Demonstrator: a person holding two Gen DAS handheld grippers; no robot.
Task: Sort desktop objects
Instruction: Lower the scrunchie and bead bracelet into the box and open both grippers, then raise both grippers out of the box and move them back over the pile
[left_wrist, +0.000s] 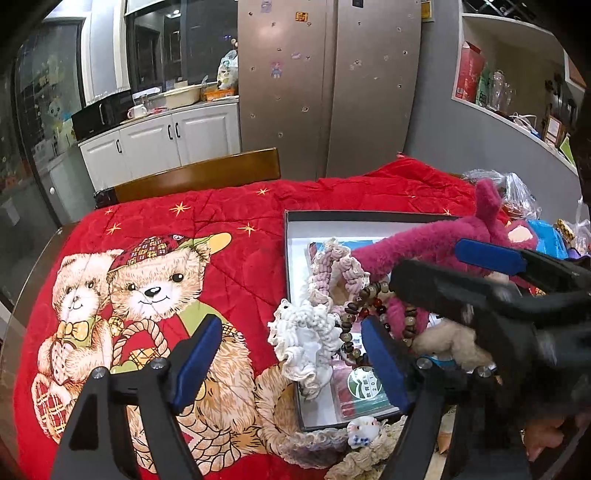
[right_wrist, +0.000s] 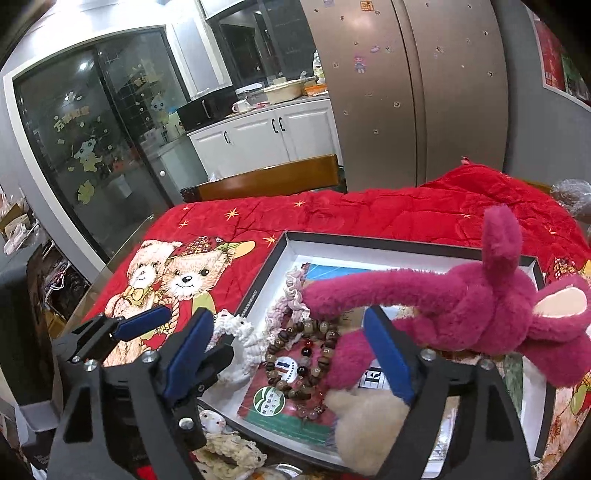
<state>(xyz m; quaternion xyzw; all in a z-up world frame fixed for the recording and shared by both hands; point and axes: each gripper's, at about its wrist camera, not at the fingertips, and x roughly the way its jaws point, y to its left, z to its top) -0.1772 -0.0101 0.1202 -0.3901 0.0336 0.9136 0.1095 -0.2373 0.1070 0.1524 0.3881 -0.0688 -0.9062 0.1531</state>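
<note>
A black-rimmed box (left_wrist: 289, 258) (right_wrist: 275, 254) with a white inside lies on the red quilt. In it are a magenta plush toy (left_wrist: 424, 240) (right_wrist: 461, 299), a brown bead bracelet (left_wrist: 354, 314) (right_wrist: 295, 354), a pink scrunchie (left_wrist: 332, 266) (right_wrist: 291, 295), a beige plush (left_wrist: 450, 343) (right_wrist: 365, 421) and a card with a green logo (left_wrist: 365, 391) (right_wrist: 269, 398). A white scrunchie (left_wrist: 306, 339) (right_wrist: 240, 343) drapes over the box's left rim. My left gripper (left_wrist: 291, 363) (right_wrist: 195, 334) stands open around that scrunchie, pads apart from it. My right gripper (right_wrist: 288, 358) (left_wrist: 430, 258) is open over the beads, with the plush's leg beside its right pad.
The red quilt (left_wrist: 221, 229) with teddy bears covers the table. A small white figurine (left_wrist: 364, 430) and a beige lace scrunchie (left_wrist: 362, 458) lie at the box's near edge. A wooden chair back (left_wrist: 199, 177) stands behind; plastic bags (left_wrist: 517, 192) crowd the right.
</note>
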